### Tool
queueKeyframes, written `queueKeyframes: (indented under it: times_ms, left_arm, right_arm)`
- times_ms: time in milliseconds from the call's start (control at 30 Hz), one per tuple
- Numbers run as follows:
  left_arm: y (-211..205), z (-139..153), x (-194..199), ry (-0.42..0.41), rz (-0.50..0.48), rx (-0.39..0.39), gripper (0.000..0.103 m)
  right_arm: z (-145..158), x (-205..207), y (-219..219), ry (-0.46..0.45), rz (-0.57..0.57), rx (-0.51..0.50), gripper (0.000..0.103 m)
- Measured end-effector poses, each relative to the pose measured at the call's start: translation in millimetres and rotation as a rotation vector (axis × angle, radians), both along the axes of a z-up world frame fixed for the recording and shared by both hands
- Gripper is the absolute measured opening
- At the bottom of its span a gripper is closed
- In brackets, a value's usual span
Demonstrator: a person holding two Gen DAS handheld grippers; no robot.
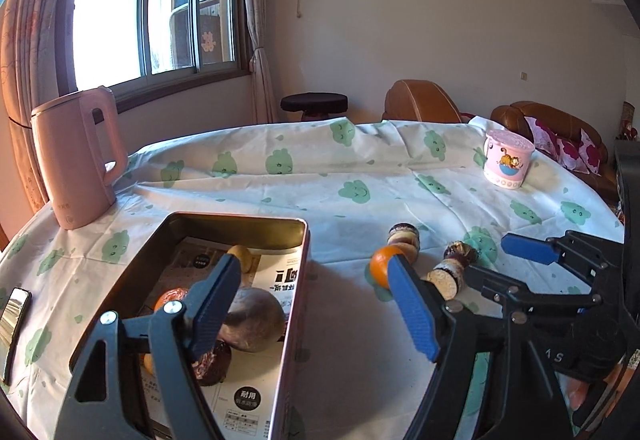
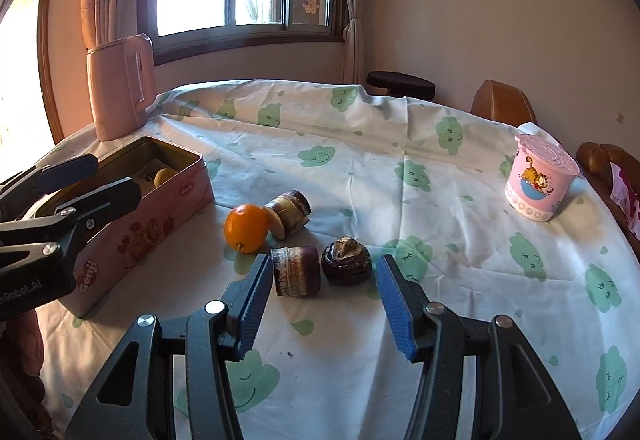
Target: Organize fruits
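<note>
A pink tin box lies open on the table's left and holds several fruits, among them a large brown one and a small yellow one. My left gripper is open and empty, one finger over the box, the other beside an orange. My right gripper is open and empty, just short of a purple cane piece and a dark round fruit. Another cane piece lies by the orange.
A pink kettle stands at the back left. A pink cartoon cup stands at the right. A dark flat device lies at the left edge. Chairs and a sofa stand behind the table.
</note>
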State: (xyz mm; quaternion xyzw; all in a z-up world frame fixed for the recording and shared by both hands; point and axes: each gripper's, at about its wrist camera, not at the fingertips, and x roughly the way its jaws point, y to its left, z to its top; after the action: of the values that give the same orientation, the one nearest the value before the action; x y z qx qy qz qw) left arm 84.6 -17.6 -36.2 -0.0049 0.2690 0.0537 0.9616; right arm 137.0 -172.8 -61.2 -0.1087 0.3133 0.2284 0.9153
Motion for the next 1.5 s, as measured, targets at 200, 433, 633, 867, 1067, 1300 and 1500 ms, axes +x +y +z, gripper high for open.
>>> queueKeyframes:
  times_ms: [200,433,633,867,1067,1300,1500]
  left_arm:
    - [-3,1,8,0.003,-0.008,0.006,0.078]
    - [-5,-2,16,0.021,-0.02,0.002,0.078]
    - [-16,-6,25,0.049,-0.054,0.006,0.078]
    - [-37,-21,51,0.139,-0.116,-0.002,0.064]
    - [-44,-35,74,0.23,-0.132,-0.006,0.055]
    - [-51,-46,91,0.304,-0.145,-0.008,0.037]
    - [-47,-42,86,0.273,-0.146,-0.031,0.037]
  right_arm:
    - [-13,16,18,0.077,0.038,-0.046,0.045]
    - [-20,24,24,0.129,0.067,-0.06,0.031]
    - [-6,21,5,0.055,-0.008,0.004,0.031]
    - [-6,35,-8,0.049,-0.084,-0.009,0.031]
    - [-6,36,-12,0.058,-0.09,0.008,0.031]
    - [-5,36,-15,0.062,-0.089,0.031,0.031]
    - [-3,32,-16,0.039,-0.084,0.038,0.031]
